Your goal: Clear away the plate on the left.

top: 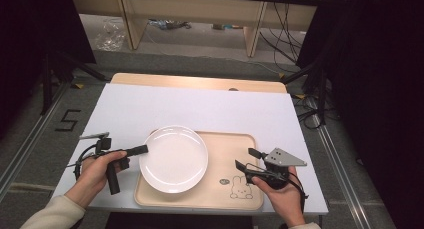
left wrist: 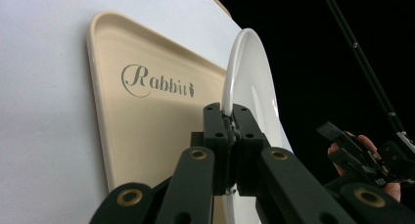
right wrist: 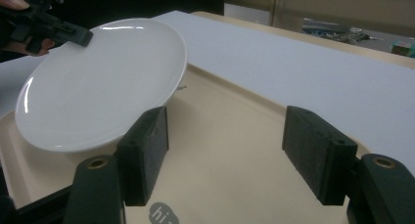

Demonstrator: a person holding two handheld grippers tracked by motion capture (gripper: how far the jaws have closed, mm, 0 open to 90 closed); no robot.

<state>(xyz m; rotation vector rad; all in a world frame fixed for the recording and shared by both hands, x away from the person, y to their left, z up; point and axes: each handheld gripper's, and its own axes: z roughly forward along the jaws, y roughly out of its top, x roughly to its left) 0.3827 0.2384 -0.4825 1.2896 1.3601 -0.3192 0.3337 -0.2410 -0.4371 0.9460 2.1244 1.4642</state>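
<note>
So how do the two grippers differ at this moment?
The left gripper is shut on the rim of the white plate; the right gripper is open, with nothing between its jaws. The left one reaches in over the tray's left edge and holds the plate tilted above it; the right one sits over the tray's right side, apart from the plate. Both have black jaws and are hand-held.

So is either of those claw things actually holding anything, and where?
Yes: the left gripper is clamped on the rim of the white plate, at its left edge, above the tray. The right gripper stands open, holding nothing.
</note>
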